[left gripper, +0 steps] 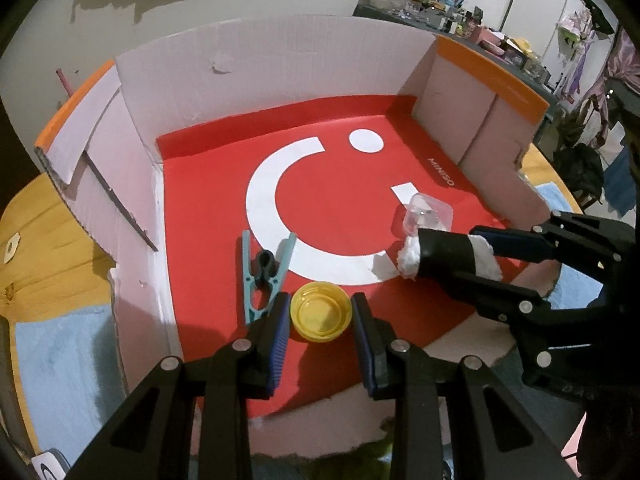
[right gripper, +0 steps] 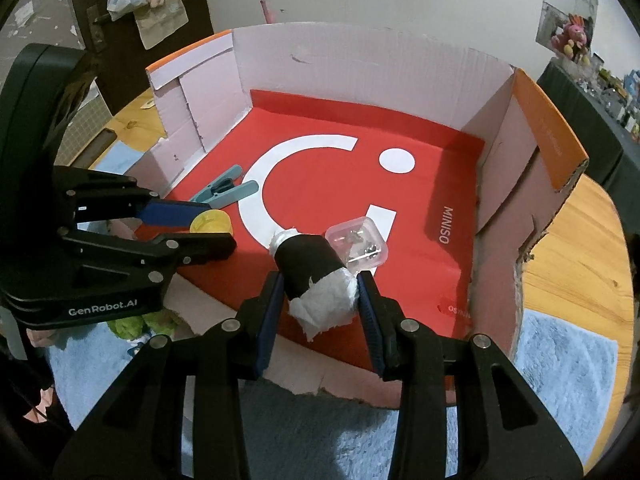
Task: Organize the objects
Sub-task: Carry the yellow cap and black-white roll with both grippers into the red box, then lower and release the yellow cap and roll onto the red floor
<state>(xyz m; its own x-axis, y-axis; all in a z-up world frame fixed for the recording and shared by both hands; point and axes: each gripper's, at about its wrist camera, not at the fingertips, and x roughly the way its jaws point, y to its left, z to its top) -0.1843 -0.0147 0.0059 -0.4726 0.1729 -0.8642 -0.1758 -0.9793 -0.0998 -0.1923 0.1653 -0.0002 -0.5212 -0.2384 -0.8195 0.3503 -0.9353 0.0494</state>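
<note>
1. Left claw point(left gripper: 320, 316) is clamped on the yellow cap point(left gripper: 321, 312), one pad on each side of its rim, open side facing up. It sits low over the red floor of the cardboard box point(left gripper: 280, 64), which looks like a drop-off in progress.
2. Right claw point(right gripper: 322, 300) is gripping a black roll point(right gripper: 310, 262) stuffed with white tissue, pinching it at the tissue end so the black part pokes forward into the box. My read: same plan, set it down inside.
3. Just beyond that roll's tip lies a clear plastic case point(right gripper: 358, 248), touching or nearly touching it; I can't tell which.
4. Beside the cap, a teal clip point(left gripper: 264, 276) lies flat on the red floor, near the left wall.
5. The box sits on a wooden tabletop point(right gripper: 576, 264), with a blue towel point(right gripper: 560, 360) under its near edge.
6. Hard to call: whether cap or roll already rests on the floor. The case's small dark contents are too blurred to name. In the right wrist view, the left claw covers most of the cap.
</note>
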